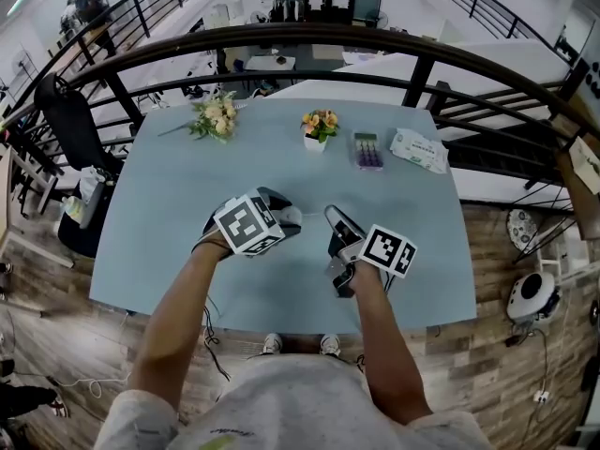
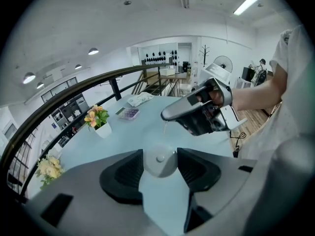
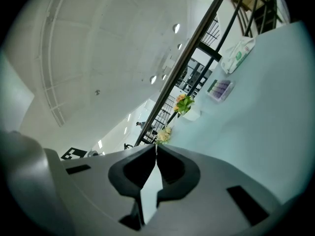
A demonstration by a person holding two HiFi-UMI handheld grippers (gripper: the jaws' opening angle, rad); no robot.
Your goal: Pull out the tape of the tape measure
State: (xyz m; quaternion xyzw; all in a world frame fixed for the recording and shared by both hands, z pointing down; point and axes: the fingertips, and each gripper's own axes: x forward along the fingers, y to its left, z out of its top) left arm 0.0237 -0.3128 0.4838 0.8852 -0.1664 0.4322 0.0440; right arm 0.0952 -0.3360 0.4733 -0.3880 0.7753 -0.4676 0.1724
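1. Your left gripper [image 1: 284, 216] has its jaws spread wide and closed on the round white tape measure [image 2: 160, 162]. One pad sits on each side of the case, and the small hub at its centre faces that gripper's camera.
2. The tape measure hangs in the air over the near half of the table [image 1: 159, 204], about midway along the near edge. It does not rest on the surface.
3. Your right gripper [image 2: 167, 115] has its jaws pressed together. In its own view only a thin sliver shows at the tips, which I take to be the tape's end.
4. Only a short run of tape [image 2: 165, 129] is out. It shows as a pale thin line from the case up to the right gripper's tips, and the two grippers sit near each other.
5. The tape's long axis runs from the case straight to the right gripper. I judge you should draw your right hand away along that line, toward the table's right edge, while your left hand holds the case fixed.
6. The pinch is on a very thin end and could slip. An off-axis pull could twist the tape or turn the case between the pads.
7. The potted flowers [image 1: 319, 126] and the bouquet [image 1: 216, 116] stand by the far edge, well apart from the pull.
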